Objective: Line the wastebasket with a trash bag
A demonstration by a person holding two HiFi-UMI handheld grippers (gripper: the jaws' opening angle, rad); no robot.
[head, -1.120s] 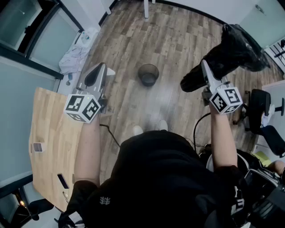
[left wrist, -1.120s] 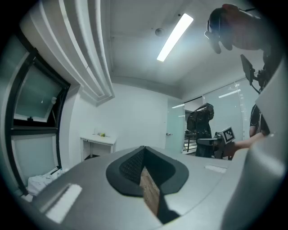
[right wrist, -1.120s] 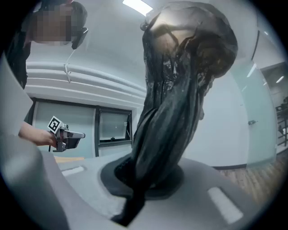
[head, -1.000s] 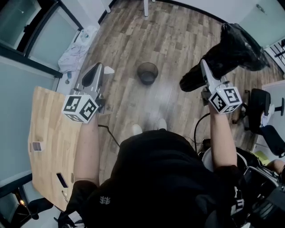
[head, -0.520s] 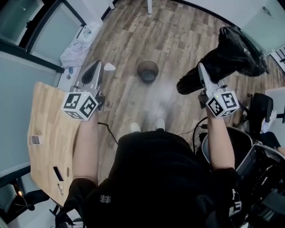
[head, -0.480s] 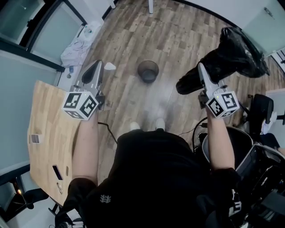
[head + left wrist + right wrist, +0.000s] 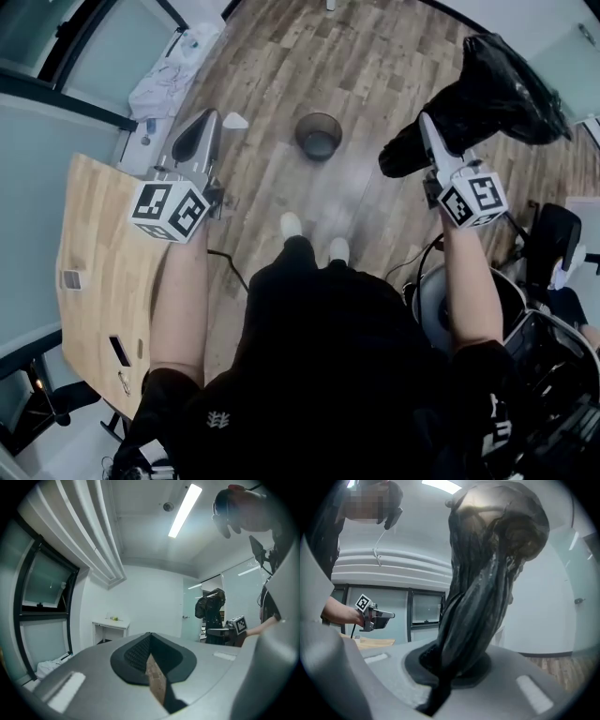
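Note:
A small dark mesh wastebasket [image 7: 319, 136] stands on the wood floor ahead of the person's feet. My right gripper [image 7: 426, 124] is held level at the right, shut on a crumpled black trash bag [image 7: 492, 89]. The bag bunches up from the jaws and fills the right gripper view as a black trash bag [image 7: 490, 569] above my right gripper [image 7: 449, 667]. My left gripper [image 7: 208, 120] is at the left, level, jaws shut with nothing in them. In the left gripper view, my left gripper [image 7: 151, 639] points at a white wall, with the bag [image 7: 210, 605] off to the right.
A light wooden table [image 7: 94, 281] is at the left edge. A heap of white cloth [image 7: 169, 80] lies by the glass wall. An office chair [image 7: 553, 234] and a round dark bin [image 7: 433, 298] are at the right. A white desk [image 7: 110, 623] stands by the far wall.
The person's feet have come closer to the wastebasket. Both grippers have moved a little forward and down. The bag stays in the right gripper, and the left stays shut and empty.

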